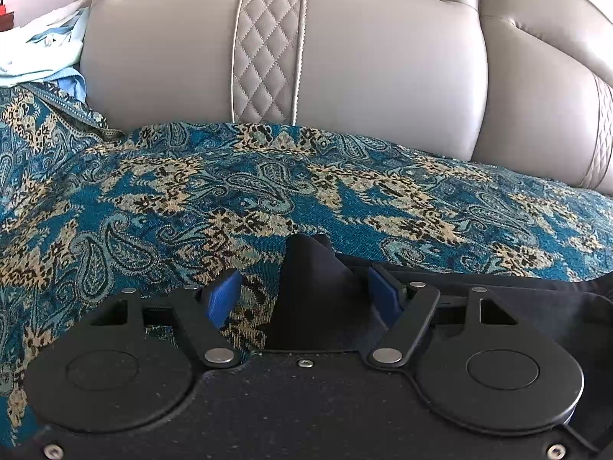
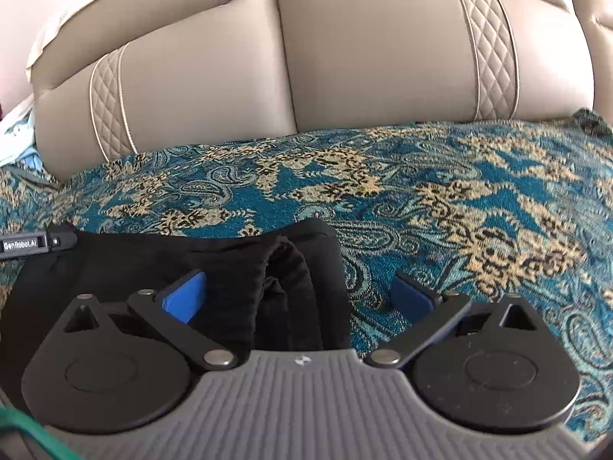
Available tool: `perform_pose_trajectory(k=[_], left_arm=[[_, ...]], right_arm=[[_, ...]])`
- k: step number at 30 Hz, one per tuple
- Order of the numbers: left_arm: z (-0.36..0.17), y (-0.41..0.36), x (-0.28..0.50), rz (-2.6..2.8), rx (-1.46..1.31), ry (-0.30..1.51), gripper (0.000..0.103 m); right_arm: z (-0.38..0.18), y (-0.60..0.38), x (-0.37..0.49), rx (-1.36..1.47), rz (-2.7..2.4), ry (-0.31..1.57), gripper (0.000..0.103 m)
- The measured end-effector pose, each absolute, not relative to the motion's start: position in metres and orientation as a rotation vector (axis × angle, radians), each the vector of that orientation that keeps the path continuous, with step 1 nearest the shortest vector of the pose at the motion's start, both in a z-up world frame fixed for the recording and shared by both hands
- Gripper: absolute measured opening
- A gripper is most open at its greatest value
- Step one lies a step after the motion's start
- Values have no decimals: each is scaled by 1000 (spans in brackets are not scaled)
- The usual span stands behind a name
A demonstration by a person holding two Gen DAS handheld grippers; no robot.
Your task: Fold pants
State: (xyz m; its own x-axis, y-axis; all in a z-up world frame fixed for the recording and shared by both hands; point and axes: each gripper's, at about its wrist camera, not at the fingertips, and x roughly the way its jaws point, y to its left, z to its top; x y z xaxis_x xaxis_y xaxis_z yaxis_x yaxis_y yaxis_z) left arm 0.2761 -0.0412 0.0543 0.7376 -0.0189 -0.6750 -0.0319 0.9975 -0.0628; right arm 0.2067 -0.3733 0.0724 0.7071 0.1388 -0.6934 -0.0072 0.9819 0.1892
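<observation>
Black pants [image 1: 318,287] lie on a teal and gold paisley cloth. In the left wrist view a peaked corner of them stands between the blue pads of my left gripper [image 1: 306,287], nearer the right pad [image 1: 383,287]; the jaws are open. The fabric runs off to the right [image 1: 536,306]. In the right wrist view the bunched end of the pants [image 2: 279,268] lies between the blue pads of my right gripper [image 2: 302,291], whose jaws are wide open. The left gripper's black tip [image 2: 38,245] shows at the far left on the pants.
The paisley cloth [image 1: 191,191] [image 2: 459,191] covers a sofa seat. The beige leather backrest [image 1: 345,57] [image 2: 345,57] rises right behind it. Light blue clothes [image 1: 42,50] are piled at the far left by the backrest.
</observation>
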Motion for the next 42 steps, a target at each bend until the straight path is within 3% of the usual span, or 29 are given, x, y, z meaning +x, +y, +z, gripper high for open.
perform_pose_trajectory(k=[5,8,13,17,22,28,32,38,41,42], left_arm=[[57,-41,276,11,-61,745,71],[72,-43,261,9,-3,668,64],[89,-38,237,-63,117,635,64],[86,-18,230,-150,28,737,65],[71,2,234,-215,-122,838,58],[66,9,243,-262,-221,851,59],[65,10,250,-331,-274,864,59],[60,15,246,-485,-332,860,62],[55,25,247,-506,-401,857,60],[55,26,248,-494,-406,853,55]], right_arm=[[70,-373,206,158,94,764,103],[70,-374,206,157,100,758,103],[70,-374,205,156,102,758,103],[71,-373,206,156,107,775,103],[71,-369,206,139,169,798,102],[65,-339,195,-20,268,784,102],[66,-347,195,45,277,769,100],[68,-355,193,95,264,750,90],[70,-358,190,143,265,733,75],[70,-359,190,161,267,730,71]])
